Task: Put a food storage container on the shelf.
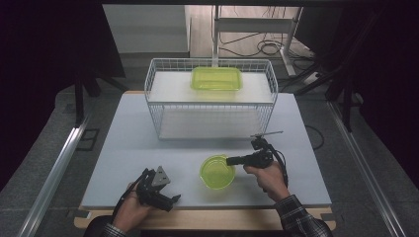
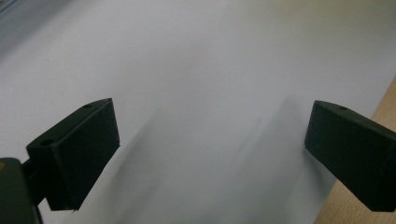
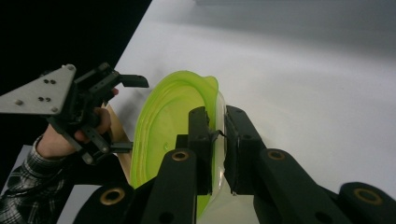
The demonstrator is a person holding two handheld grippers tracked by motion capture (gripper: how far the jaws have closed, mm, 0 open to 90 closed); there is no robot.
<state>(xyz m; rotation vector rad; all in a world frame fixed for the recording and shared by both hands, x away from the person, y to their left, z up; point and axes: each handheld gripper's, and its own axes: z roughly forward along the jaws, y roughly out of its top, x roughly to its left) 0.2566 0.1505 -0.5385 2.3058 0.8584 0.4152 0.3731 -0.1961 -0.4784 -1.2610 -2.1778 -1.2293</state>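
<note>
A round yellow-green plastic bowl (image 1: 216, 172) sits on the white tabletop near the front. My right gripper (image 1: 230, 160) comes at it from the right and is shut on the bowl's rim (image 3: 216, 122), one jaw inside the wall and one outside. In the right gripper view the bowl (image 3: 168, 126) stands on edge because the camera is rolled. My left gripper (image 1: 174, 199) rests low at the table's front left, open, with nothing between its fingers (image 2: 79, 149); it is also in the right gripper view (image 3: 123, 114), beyond the bowl.
A white wire basket (image 1: 163, 106) stands at the back of the table, with a rectangular yellow-green container (image 1: 216, 78) on its upper shelf. The wooden front edge (image 2: 383, 109) of the table lies just beside my left gripper. Dark floor and metal rails flank the table.
</note>
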